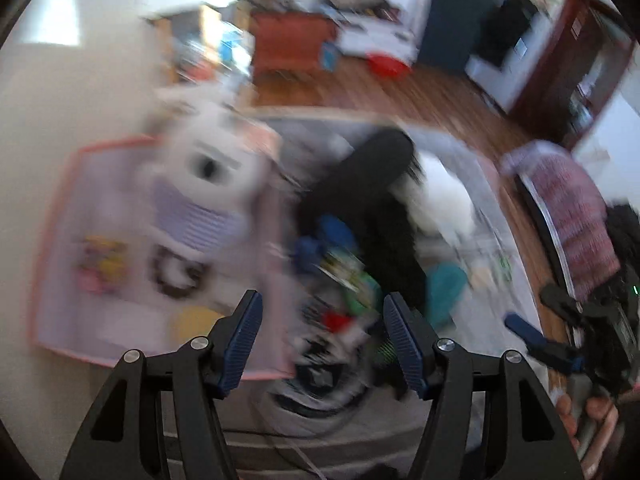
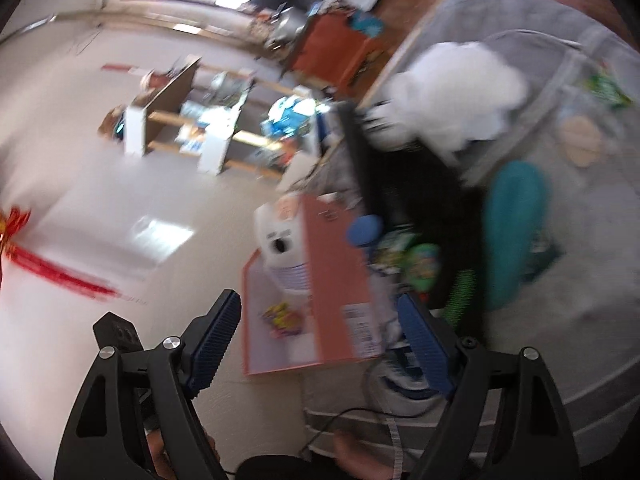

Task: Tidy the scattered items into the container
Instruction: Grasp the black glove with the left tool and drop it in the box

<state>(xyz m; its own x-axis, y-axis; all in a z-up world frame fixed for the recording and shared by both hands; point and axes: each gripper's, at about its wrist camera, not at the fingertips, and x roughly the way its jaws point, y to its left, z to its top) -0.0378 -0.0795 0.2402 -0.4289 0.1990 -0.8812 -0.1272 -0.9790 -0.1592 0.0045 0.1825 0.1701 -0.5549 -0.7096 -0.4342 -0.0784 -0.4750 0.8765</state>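
While both views blur, the left claw and right claw gape wide, empty, above a pink-rimmed box beside cluttered toys on grey bedding.

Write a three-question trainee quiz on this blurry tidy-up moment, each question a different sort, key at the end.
1. True or false: the left claw is shut on a toy.
2. Multiple choice: the white rounded device with a dark round opening sits
A. in the pink-edged open cardboard box
B. on the grey blanket
C. in the right claw
3. Fill in: beside the white fluffy bundle lies a long slipper-like item coloured ____.

Key: 1 false, its jaws stand apart with nothing between them; 2 A; 3 teal.
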